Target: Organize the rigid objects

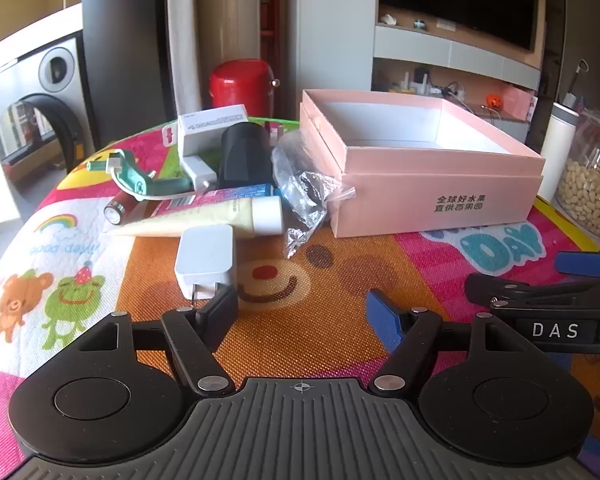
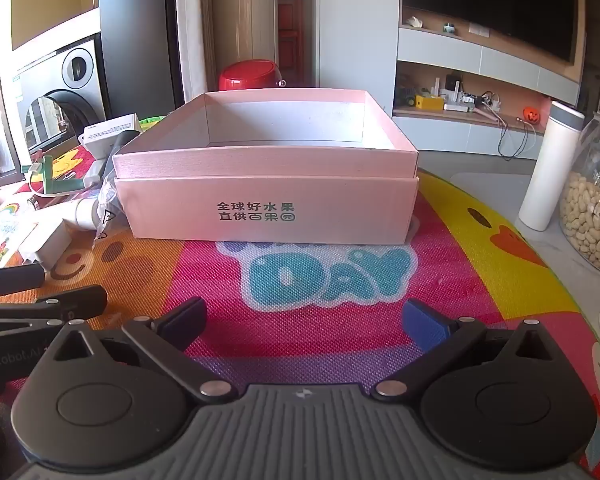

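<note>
An open pink box (image 1: 440,200) (image 2: 268,208) stands empty on the colourful mat. Left of it lies a heap: a white charger plug (image 1: 206,260) (image 2: 46,246), a cream tube (image 1: 220,220), a battery (image 1: 118,206), a green stand (image 1: 140,176), a black cylinder (image 1: 244,156), a white carton (image 1: 212,128) and a clear plastic bag (image 1: 304,192). My left gripper (image 1: 304,316) is open just in front of the charger plug, nothing between its fingers. Facing the box front, my right gripper (image 2: 306,322) hangs open and empty over the mat.
A white bottle (image 2: 548,168) and a glass jar of nuts (image 2: 592,208) stand at the right table edge. A red pot (image 1: 242,84) sits behind the heap. The right gripper's fingers (image 1: 540,292) show in the left wrist view. A washing machine (image 1: 40,96) stands beyond the table.
</note>
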A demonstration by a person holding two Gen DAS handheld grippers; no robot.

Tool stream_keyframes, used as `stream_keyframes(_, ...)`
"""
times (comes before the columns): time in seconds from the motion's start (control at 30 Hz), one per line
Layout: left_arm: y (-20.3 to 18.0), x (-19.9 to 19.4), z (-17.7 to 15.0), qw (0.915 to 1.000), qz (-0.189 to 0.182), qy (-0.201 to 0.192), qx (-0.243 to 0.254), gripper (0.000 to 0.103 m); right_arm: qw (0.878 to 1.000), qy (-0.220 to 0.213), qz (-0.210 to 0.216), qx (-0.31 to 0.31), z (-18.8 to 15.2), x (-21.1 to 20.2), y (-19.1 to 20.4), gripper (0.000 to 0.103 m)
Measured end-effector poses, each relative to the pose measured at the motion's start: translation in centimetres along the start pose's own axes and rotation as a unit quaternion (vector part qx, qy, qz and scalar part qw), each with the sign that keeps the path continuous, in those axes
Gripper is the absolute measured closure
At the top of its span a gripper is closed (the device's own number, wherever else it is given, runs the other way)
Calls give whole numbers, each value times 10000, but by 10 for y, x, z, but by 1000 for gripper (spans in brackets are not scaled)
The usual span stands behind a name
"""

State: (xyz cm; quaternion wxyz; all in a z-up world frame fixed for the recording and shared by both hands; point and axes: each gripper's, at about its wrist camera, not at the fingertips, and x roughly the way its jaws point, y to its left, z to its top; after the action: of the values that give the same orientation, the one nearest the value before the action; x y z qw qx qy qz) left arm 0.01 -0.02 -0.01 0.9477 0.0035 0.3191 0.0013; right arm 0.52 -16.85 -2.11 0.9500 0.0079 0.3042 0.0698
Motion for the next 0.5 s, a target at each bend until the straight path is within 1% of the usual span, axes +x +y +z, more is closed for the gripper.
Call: stream_keyframes(0.5, 0, 0, 0, 10000, -18, -9, -24, 27, 10000, -9, -13, -18, 0, 0, -1, 0)
